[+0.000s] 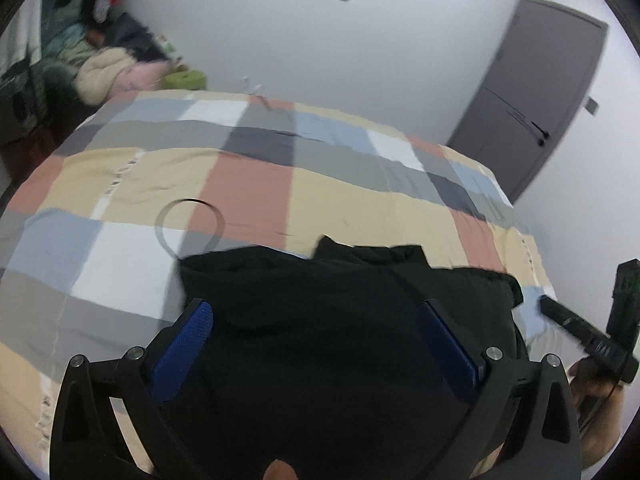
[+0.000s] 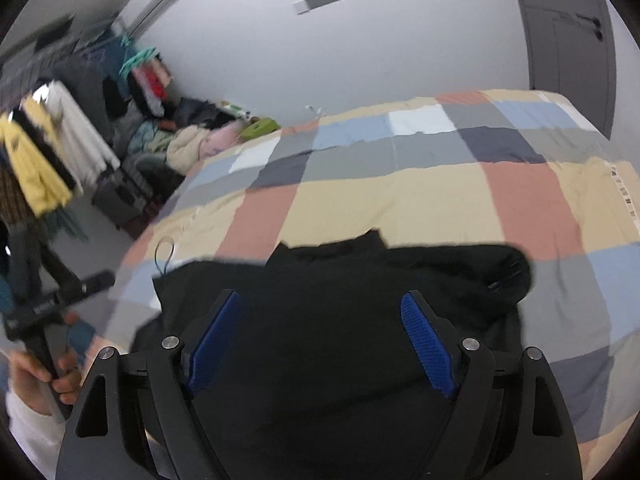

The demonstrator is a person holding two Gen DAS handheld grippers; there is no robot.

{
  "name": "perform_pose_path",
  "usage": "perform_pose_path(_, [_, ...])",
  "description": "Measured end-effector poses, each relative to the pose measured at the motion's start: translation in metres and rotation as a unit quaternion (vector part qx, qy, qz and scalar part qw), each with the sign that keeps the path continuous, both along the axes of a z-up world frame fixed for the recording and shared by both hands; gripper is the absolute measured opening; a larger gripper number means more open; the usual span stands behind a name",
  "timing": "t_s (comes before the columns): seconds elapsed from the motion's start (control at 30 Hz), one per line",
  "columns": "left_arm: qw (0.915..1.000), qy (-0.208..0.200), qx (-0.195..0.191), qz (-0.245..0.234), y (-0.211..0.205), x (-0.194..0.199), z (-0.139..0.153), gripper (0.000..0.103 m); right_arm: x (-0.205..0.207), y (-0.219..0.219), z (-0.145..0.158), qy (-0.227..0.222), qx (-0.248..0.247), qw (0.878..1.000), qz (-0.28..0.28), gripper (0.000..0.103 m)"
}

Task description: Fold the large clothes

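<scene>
Checked bedspread [image 1: 248, 184] covers the bed; grey door [image 1: 532, 92] at 2 o'clock in left view. Black garment [image 1: 320, 320] lies bunched at the near edge, 6 o'clock in both views. Left gripper [image 1: 316, 312] and right gripper [image 2: 320, 312] both spread wide above it, holding nothing. Risk, as judged: dark folds hide edges, so a pinch may catch several layers, or bedspread too.

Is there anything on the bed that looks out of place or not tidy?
Mostly no. The black garment lies bunched on the checked bedspread, its far edge uneven with a small flap sticking up. A thin dark loop, perhaps a cord or a hair tie, lies on the cover by the garment's left corner. Nothing looks spilled or damaged.
</scene>
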State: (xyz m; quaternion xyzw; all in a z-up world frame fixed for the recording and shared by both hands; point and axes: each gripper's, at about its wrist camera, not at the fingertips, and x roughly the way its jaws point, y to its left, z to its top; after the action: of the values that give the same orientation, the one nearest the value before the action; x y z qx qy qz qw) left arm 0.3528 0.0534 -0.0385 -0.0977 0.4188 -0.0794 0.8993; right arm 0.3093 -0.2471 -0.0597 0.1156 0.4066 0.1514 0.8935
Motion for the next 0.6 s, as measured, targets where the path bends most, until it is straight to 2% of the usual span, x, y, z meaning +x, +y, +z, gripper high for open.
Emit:
perform_pose_path(0.2, [0.999, -0.003, 0.038, -0.024, -0.038, 0.007, -0.039, 0.102, -0.013, 0.021, -0.042, -0.017, -0.038, 0.999, -0.013, 0.082])
perform_pose_path(0.3, [0.9986, 0.008, 0.043, -0.031, -0.047, 0.021, -0.061, 0.102, -0.008, 0.023, -0.055, -0.023, -0.063, 0.998, -0.016, 0.082])
perform_pose_path(0.43, [0.9986, 0.02, 0.041, -0.028, -0.053, 0.041, -0.088, 0.103, 0.005, 0.024, -0.067, -0.027, -0.07, 0.997, -0.017, 0.083])
perform_pose_path(0.6, [0.999, 0.023, 0.035, -0.015, -0.054, 0.066, -0.101, 0.103, 0.028, 0.025, -0.079, -0.026, -0.069, 0.997, -0.017, 0.083])
